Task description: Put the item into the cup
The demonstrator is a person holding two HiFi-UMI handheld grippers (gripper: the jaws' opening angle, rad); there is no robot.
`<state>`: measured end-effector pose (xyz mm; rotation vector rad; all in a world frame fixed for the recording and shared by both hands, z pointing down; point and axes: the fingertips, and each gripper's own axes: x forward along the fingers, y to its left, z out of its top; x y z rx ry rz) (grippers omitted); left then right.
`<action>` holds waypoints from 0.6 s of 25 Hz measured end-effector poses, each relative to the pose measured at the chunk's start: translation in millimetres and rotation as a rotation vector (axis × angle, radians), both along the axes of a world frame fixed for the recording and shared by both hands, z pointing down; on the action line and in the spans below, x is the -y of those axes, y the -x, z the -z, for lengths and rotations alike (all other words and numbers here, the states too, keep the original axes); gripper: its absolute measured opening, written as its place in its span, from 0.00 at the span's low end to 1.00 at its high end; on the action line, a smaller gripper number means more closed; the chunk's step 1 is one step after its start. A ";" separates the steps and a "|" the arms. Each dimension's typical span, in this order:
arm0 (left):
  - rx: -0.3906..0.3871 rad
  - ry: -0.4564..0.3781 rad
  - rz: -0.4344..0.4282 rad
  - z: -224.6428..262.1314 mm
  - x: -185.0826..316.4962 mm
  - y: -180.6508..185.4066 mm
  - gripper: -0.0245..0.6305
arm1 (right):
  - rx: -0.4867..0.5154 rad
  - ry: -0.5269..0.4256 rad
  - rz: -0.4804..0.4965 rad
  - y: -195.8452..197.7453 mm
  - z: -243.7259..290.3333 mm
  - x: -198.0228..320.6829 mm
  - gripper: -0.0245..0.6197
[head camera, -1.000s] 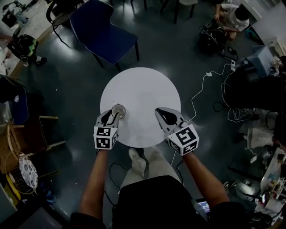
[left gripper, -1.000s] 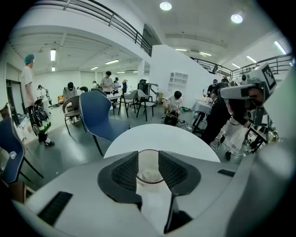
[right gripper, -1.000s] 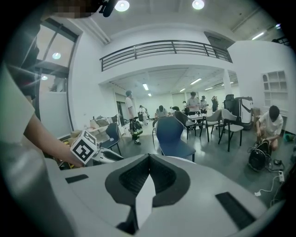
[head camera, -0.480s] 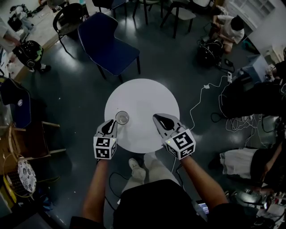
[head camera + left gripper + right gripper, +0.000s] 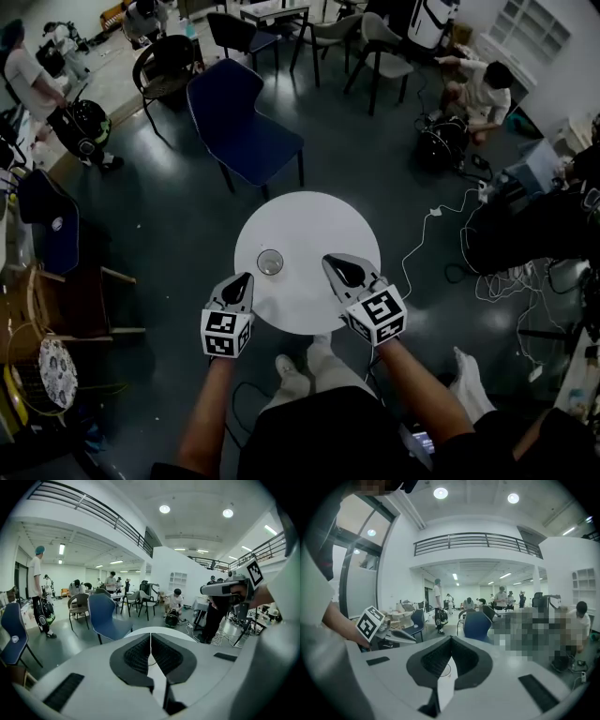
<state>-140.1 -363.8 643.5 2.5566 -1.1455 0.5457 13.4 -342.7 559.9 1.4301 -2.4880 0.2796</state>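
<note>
A small clear cup [image 5: 270, 262] stands left of centre on the round white table [image 5: 309, 220]. What lies inside it is too small to make out. My left gripper [image 5: 241, 278] hovers just near-left of the cup, apart from it. Its jaws have just been closing and now meet with nothing between them [image 5: 150, 637]. My right gripper [image 5: 339, 265] hangs over the table's near right part, also shut and empty [image 5: 451, 641]. In the right gripper view, the cup [image 5: 443, 670] shows through the slit below the fingertips.
A blue chair [image 5: 246, 127] stands just beyond the table. A white cable [image 5: 422, 202] trails on the dark floor to the right. A wooden chair [image 5: 94, 300] is at the left. Several people and more chairs are farther off.
Both grippers have drawn back toward me and risen. The left gripper, open at the cup a second ago, has left it and shut. The cup stays on the table.
</note>
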 end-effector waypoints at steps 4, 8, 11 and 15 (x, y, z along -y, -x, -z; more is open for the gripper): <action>-0.032 -0.045 0.003 27.2 -23.0 10.4 0.06 | -0.005 -0.034 0.005 14.0 18.0 -14.9 0.06; -0.064 -0.092 -0.001 49.7 -42.7 24.1 0.06 | -0.012 -0.069 0.010 31.2 31.4 -27.0 0.06; -0.083 -0.123 -0.001 64.9 -55.3 37.2 0.06 | -0.019 -0.088 0.014 45.6 40.4 -34.5 0.06; -0.103 -0.166 -0.002 85.8 -66.3 45.1 0.06 | -0.020 -0.111 0.018 57.5 51.8 -42.3 0.06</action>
